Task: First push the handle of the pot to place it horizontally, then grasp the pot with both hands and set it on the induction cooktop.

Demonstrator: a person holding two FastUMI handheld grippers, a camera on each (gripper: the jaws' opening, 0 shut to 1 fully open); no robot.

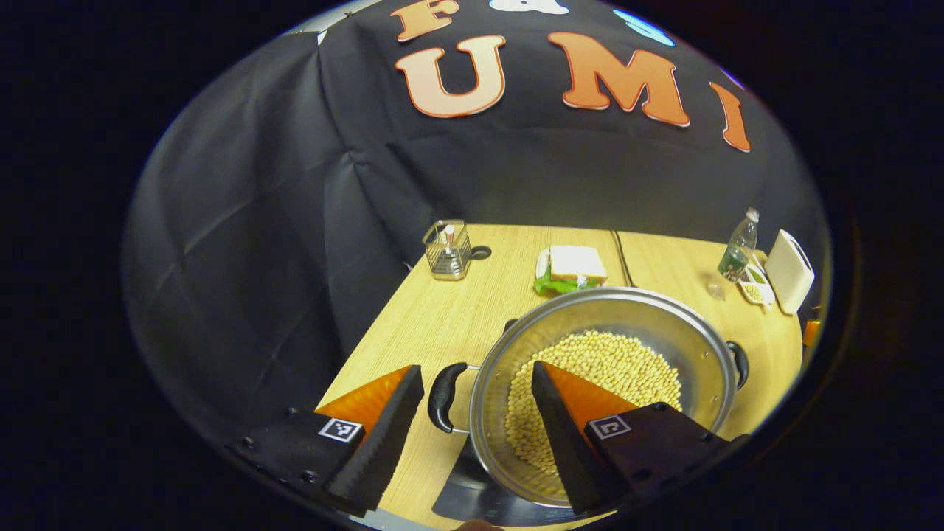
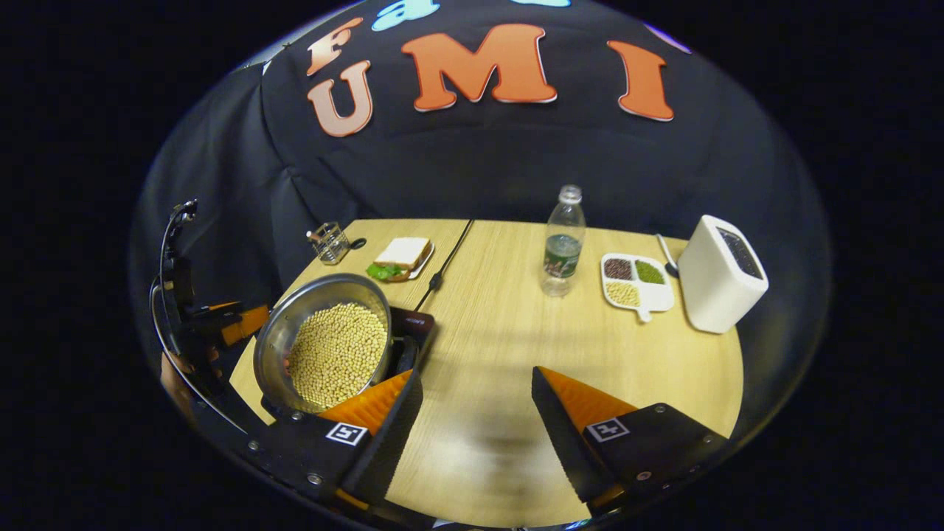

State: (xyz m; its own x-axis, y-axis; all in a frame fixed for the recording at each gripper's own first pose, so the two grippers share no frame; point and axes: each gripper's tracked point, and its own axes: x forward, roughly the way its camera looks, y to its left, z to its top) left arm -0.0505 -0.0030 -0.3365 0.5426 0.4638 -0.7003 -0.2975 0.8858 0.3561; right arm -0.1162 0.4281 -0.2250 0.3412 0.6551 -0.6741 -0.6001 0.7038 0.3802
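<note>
Steel pot [image 1: 605, 391] handles lie crosswise; left gripper [image 1: 476, 420], right gripper [image 2: 476, 420] jaws spread.

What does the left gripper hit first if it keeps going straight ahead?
Likely the pot: the open left gripper straddles its near handle and rim, one finger over the soybeans. Depth is unclear, so handle or rim first is hard to tell.

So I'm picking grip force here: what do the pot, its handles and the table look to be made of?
The pot looks like brushed steel: grey, with a soft sheen and a bright rim. Its handle looks like glossy black plastic, though I can't be sure. The table shows pale wood grain, possibly laminate.
</note>
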